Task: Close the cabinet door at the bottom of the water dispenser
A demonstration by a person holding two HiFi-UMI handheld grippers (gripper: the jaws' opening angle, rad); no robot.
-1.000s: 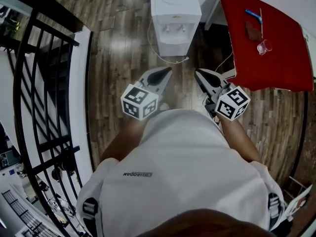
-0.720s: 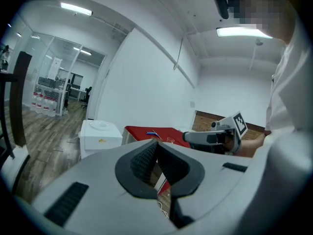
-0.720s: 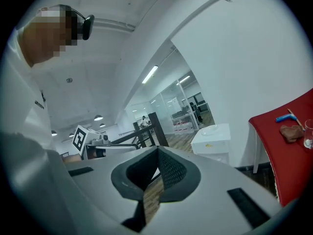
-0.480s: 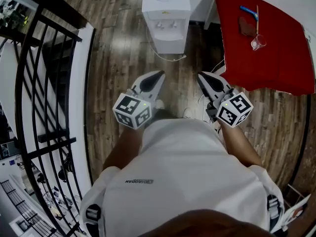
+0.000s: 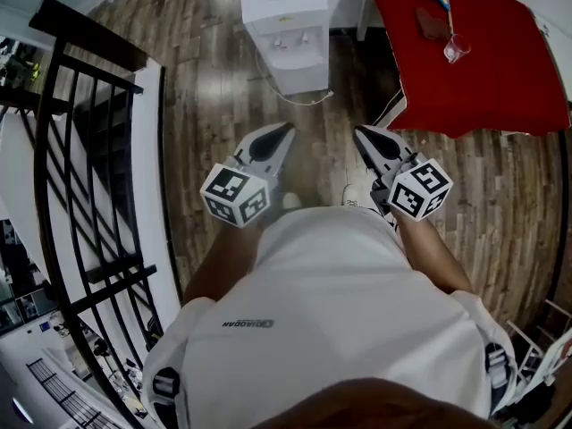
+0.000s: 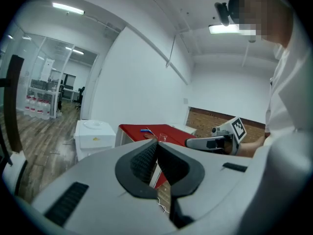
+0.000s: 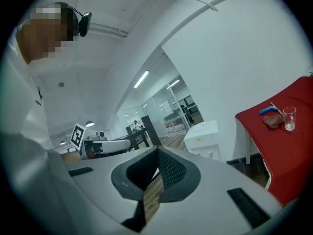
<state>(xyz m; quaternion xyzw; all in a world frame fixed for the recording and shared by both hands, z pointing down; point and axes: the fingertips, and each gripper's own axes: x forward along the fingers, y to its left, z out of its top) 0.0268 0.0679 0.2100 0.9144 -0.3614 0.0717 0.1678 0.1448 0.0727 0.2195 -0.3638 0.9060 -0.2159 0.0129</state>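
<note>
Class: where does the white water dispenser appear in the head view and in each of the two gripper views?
Head view: water dispenser at top centre.
Left gripper view: water dispenser left of centre, at mid-height.
Right gripper view: water dispenser right of centre, at mid-height.
Shared landmark: the red table, to the dispenser's right in all three.

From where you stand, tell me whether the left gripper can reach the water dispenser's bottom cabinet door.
Probably not yet. A stretch of wood floor lies between the left gripper and the water dispenser. Nothing stands in the way, so stepping closer should do it.
</note>
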